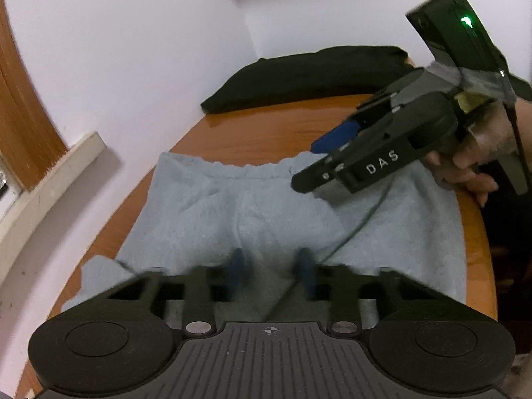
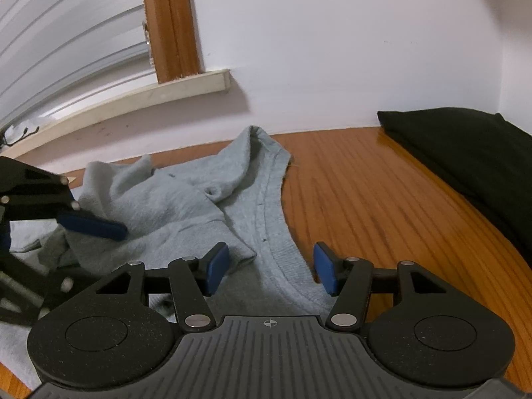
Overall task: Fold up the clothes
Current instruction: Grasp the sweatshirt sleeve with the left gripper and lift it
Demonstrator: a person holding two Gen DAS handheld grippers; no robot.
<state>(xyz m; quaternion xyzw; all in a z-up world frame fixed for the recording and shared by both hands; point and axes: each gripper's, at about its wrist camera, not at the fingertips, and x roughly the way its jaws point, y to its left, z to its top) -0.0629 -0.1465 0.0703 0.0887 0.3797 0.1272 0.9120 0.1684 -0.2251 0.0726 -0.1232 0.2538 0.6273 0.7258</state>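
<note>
My left jaws [image 1: 271, 271] are pinching a fold of the soft light-grey fleece garment [image 1: 259, 212], spread mid-bench [image 1: 299, 123]. My right jaws [image 2: 271, 269] hang released over its ribbed hem at six o'clock. It looks limp and light, so I'd grip edges. A folded black cloth [image 2: 465, 153] lies at two o'clock.

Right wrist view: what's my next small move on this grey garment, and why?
Probably close the right gripper on the ribbed edge of the grey garment. Its jaws stand open astride that edge, while the left gripper seems to pinch bunched fabric, so both would then hold it for folding.
</note>
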